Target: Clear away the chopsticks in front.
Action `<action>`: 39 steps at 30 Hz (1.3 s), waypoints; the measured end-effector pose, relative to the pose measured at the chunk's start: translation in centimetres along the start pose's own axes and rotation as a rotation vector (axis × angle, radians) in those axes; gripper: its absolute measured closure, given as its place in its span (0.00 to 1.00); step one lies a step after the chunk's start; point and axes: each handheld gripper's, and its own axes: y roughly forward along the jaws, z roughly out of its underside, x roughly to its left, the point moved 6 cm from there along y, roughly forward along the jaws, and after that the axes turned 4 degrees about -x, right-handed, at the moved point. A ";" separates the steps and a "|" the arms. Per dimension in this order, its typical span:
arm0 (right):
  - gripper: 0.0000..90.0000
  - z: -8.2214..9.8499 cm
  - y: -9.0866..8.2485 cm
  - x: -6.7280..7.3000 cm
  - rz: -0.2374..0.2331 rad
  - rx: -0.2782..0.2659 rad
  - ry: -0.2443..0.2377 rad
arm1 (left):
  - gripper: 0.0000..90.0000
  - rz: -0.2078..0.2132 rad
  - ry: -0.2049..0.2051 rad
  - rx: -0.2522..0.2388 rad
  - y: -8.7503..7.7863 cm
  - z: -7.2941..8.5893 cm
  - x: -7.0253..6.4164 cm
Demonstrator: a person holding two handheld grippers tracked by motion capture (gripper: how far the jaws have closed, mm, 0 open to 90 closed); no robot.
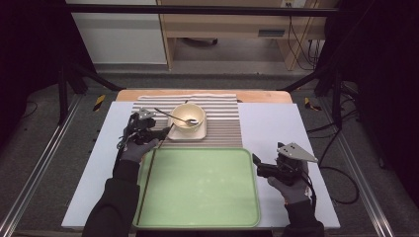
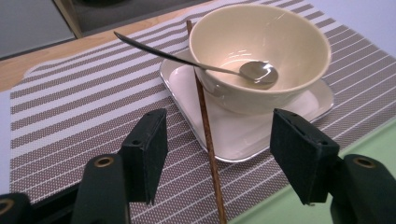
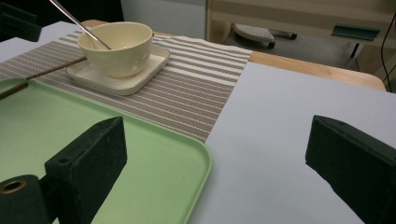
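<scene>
One bowl, one spoon inside, one saucer, one chopstick (leaning on saucer rim). Left gripper jaws wide, straddling chopstick, gripping nothing; right gripper jaws wide, empty, beside tray edge.

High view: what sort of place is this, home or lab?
Probably a lab recording rig dressed as a dining setup. A black frame bar spans the top, cables trail over the floor, and the table holds a staged striped placemat, cream bowl with spoon, and green tray.

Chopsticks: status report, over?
Left hand-held gripper open, astride one chopstick, not pinching. Right hand-held gripper open, idle beside green tray. Plate edge close by.
</scene>
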 end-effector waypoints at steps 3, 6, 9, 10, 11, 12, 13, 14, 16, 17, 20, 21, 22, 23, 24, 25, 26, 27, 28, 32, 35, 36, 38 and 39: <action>0.06 0.1 0.1 0.1 0.000 0.005 0.001 | 0.45 -0.004 0.020 0.026 1.5 0.2 0.1; 0.06 0.2 0.2 0.0 0.002 0.008 -0.003 | 0.50 0.002 0.033 0.018 2.3 0.2 0.0; 0.06 0.2 0.2 0.0 0.004 0.010 -0.001 | 0.55 -0.002 0.039 0.043 2.9 0.3 0.2; 0.06 0.3 0.3 0.0 0.005 0.015 0.000 | 0.58 -0.004 0.040 0.049 3.2 0.4 0.3; 0.06 0.3 0.3 0.0 0.004 0.016 0.000 | 0.60 -0.006 0.044 0.057 3.4 0.5 0.4; 0.06 0.3 0.3 0.0 0.004 0.016 0.000 | 0.60 -0.006 0.043 0.060 3.6 0.5 0.4; 0.06 0.3 0.3 0.0 0.004 0.017 -0.001 | 0.61 -0.006 0.048 0.066 3.8 0.6 0.4; 0.07 0.3 0.3 0.0 0.002 0.014 0.000 | 0.63 0.000 0.050 0.070 4.2 0.6 0.2; 0.07 0.3 0.3 0.0 0.001 0.015 0.000 | 0.66 -0.004 0.056 0.082 4.6 0.8 0.1; 0.07 0.3 0.3 0.0 0.001 0.015 0.000 | 0.67 -0.004 0.056 0.082 4.6 0.8 0.1; 0.07 0.2 0.3 0.1 0.002 0.014 -0.001 | 0.70 0.000 0.061 0.103 5.2 1.2 0.2; 0.07 0.2 0.3 0.1 0.002 0.013 -0.004 | 0.71 -0.002 0.061 0.108 5.4 1.3 0.3; 0.07 0.2 0.2 0.1 0.001 0.013 -0.002 | 0.71 -0.002 0.066 0.117 5.6 1.4 0.4; 0.07 0.2 0.2 0.0 0.002 0.012 -0.003 | 0.72 -0.002 0.066 0.117 5.6 1.4 0.4; 0.07 0.2 0.2 0.1 0.001 0.013 0.001 | 0.73 0.000 0.071 0.122 5.8 1.5 0.5; 0.07 0.2 0.3 0.0 0.002 0.014 -0.001 | 0.74 0.000 0.071 0.122 5.8 1.5 0.5; 0.07 0.2 0.3 0.0 0.003 0.015 -0.001 | 0.74 0.006 0.073 0.117 5.9 1.4 0.3; 0.07 0.2 0.3 0.0 0.002 0.015 -0.002 | 0.75 0.008 0.074 0.119 6.0 1.4 0.3; 0.07 0.2 0.3 0.0 0.002 0.015 -0.002 | 0.76 0.008 0.074 0.119 6.0 1.4 0.3; 0.07 0.2 0.3 0.0 0.002 0.014 -0.005 | 0.81 0.005 0.072 0.127 6.4 1.4 0.2; 0.07 0.2 0.2 0.0 0.003 0.014 -0.002 | 0.84 0.006 0.067 0.133 6.6 1.4 0.2; 0.07 0.2 0.2 0.0 0.004 0.014 -0.003 | 0.85 0.010 0.063 0.135 6.7 1.4 0.2; 0.07 0.2 0.2 0.0 0.004 0.013 -0.002 | 0.87 0.010 0.061 0.137 6.8 1.4 0.2; 0.07 0.2 0.2 0.0 0.003 0.013 -0.002 | 0.89 0.009 0.051 0.140 6.9 1.4 0.1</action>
